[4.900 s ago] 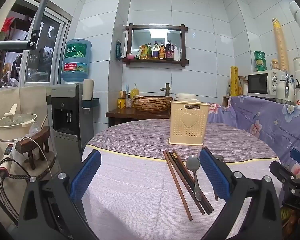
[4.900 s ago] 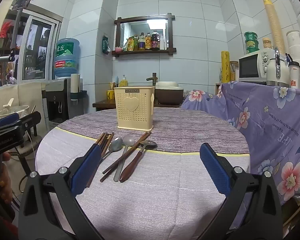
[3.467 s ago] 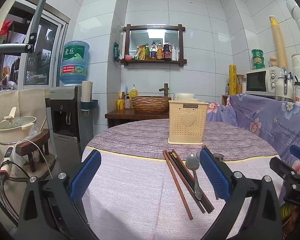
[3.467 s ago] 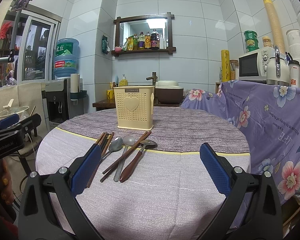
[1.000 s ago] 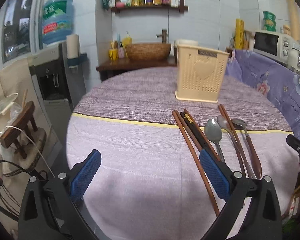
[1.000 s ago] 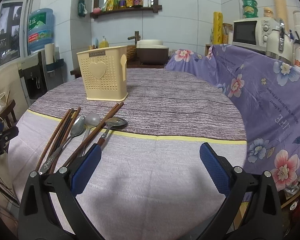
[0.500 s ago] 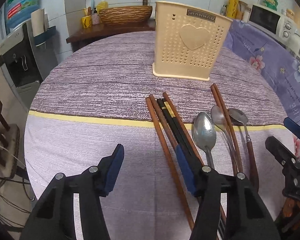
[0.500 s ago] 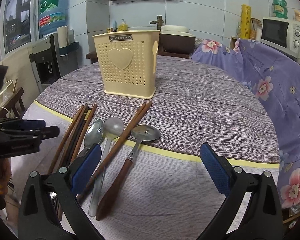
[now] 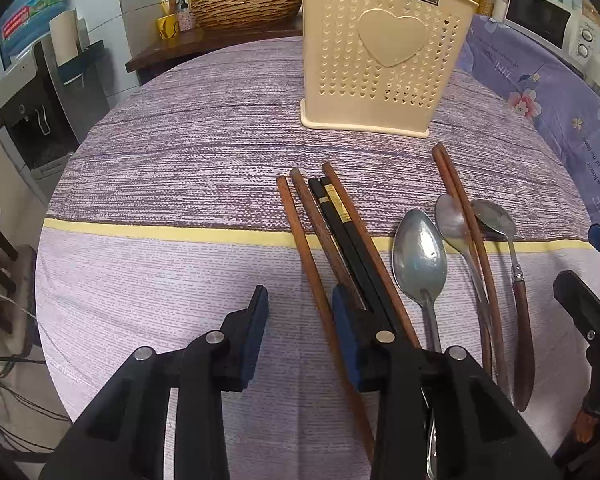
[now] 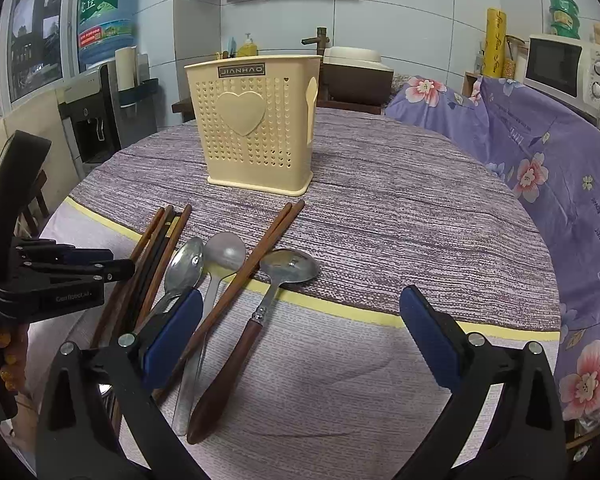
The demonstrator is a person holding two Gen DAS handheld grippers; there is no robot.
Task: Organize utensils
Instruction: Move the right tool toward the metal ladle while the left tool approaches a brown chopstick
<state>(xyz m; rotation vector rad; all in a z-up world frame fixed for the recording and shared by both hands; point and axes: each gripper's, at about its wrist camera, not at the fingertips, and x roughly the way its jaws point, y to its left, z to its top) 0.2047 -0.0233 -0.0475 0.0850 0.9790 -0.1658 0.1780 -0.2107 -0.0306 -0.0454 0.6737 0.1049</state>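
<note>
Between the closing jaws of the left gripper (image 9: pixel 300 312) one brown chopstick (image 9: pixel 306 252) is framed, not yet pinched, so it can be lifted; the right gripper (image 10: pixel 300 316) is kept wide

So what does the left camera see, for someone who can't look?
The left gripper, jaws closing, straddles one brown chopstick on a purple cloth. More chopsticks and three spoons lie right; a cream holder stands behind.

black gripper (image 9: pixel 298 328), blue fingers (image 9: pixel 342 332), silver screws
</note>
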